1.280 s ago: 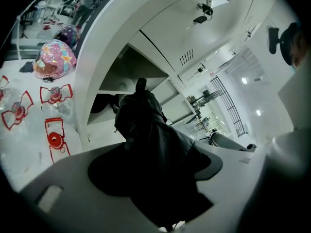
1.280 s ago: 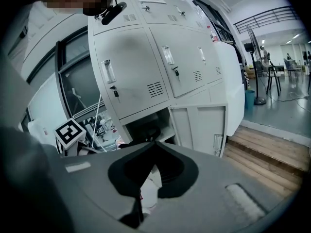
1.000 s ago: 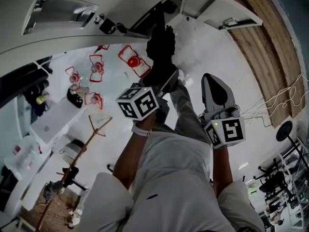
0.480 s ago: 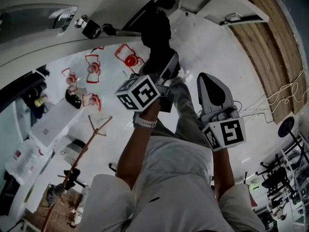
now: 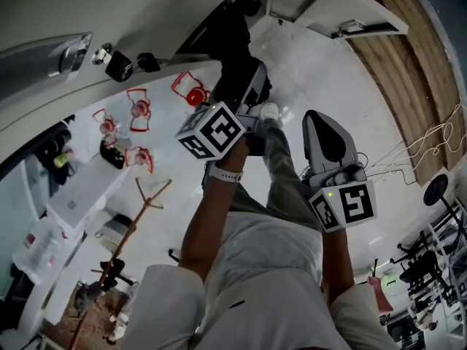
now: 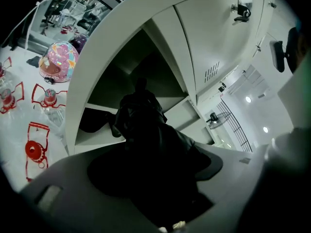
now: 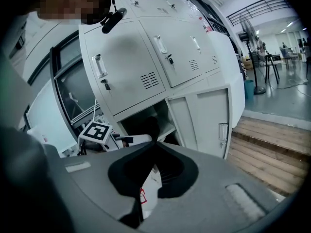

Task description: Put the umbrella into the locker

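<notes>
left gripper [image 5: 252, 97] is clamped round the black folded umbrella [image 6: 143, 125], which is basically one dark blob in the left gripper view, handle end buried between the jaws. its tip points at the open compartment [image 6: 116, 89] of the pale grey metal locker [image 7: 131, 67], can't tell if it's past the edge. right gripper [image 7: 155, 143] has its jaws pinched together on nothing. only the right gripper view shows the shut vented doors [image 7: 175, 47] above

No words, numbers or brands can be read here — none.
</notes>
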{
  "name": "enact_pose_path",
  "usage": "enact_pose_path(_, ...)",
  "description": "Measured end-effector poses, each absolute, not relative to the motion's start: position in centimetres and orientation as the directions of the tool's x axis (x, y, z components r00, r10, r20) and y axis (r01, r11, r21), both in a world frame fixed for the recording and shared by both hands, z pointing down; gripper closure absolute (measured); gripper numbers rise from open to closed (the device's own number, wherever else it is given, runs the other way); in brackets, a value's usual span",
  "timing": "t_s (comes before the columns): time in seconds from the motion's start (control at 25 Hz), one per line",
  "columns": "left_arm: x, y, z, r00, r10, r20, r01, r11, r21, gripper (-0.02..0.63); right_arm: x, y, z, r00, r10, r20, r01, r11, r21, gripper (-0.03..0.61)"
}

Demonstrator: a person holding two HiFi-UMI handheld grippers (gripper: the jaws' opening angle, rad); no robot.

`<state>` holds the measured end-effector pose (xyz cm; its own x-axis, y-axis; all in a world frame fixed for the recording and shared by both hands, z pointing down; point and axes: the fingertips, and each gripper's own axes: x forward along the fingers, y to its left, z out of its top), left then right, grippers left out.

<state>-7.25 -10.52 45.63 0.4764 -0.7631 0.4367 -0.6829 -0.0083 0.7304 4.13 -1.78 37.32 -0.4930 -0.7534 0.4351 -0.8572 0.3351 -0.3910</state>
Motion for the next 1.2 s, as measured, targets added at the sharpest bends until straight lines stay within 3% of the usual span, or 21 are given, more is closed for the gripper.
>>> enact_pose_path(1.2, -7.0, -19.3, 47.8, 0.414, -0.833, 0.368, -0.652, 0.012, 0.758, 0.272, 5.0, -6.2, 40.2, -0.467, -0.758, 0.455, -0.869, 0.298, -0.395, 0.576)
